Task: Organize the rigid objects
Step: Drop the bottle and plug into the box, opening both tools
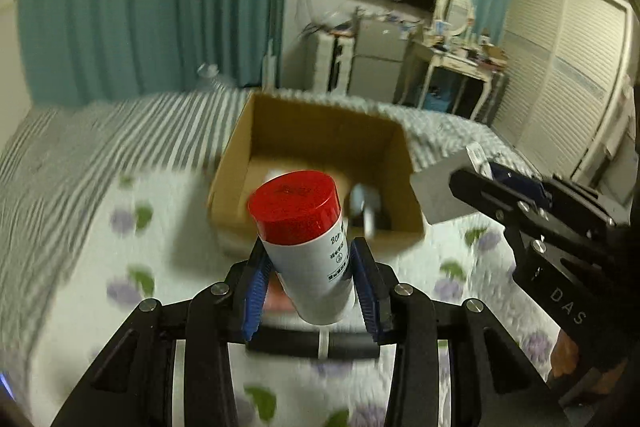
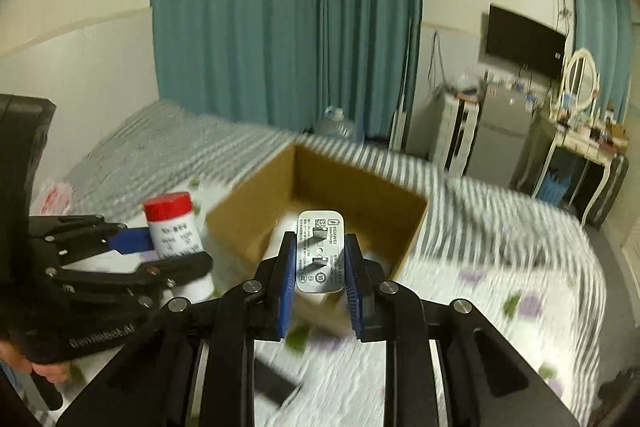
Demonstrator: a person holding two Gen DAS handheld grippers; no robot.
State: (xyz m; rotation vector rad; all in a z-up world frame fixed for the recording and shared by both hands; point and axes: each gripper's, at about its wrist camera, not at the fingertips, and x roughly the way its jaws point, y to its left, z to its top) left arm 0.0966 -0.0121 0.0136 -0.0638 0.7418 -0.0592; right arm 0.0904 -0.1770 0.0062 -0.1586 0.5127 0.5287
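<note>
Above the bed (image 1: 80, 187), just short of the open cardboard box (image 1: 320, 147), the left gripper (image 1: 310, 275) is clamped on a white bottle (image 1: 316, 267) with a red cap (image 1: 294, 207), its blue pads pressing the body below the cap; the bottle leans forward toward the box; it looks like light, stiff plastic with a smooth, glossy wall that could slip or swivel, so the mid-body hold, well below the cap, seems the sound one. In the right wrist view the right gripper (image 2: 320, 263) is closed on a small white charger (image 2: 321, 251) held by its two narrow sides, label face up, over the near edge of the box (some pale items already lie inside, too blurred to name); the charger seems hard, light and compact, unlikely to be harmed by a short drop.
</note>
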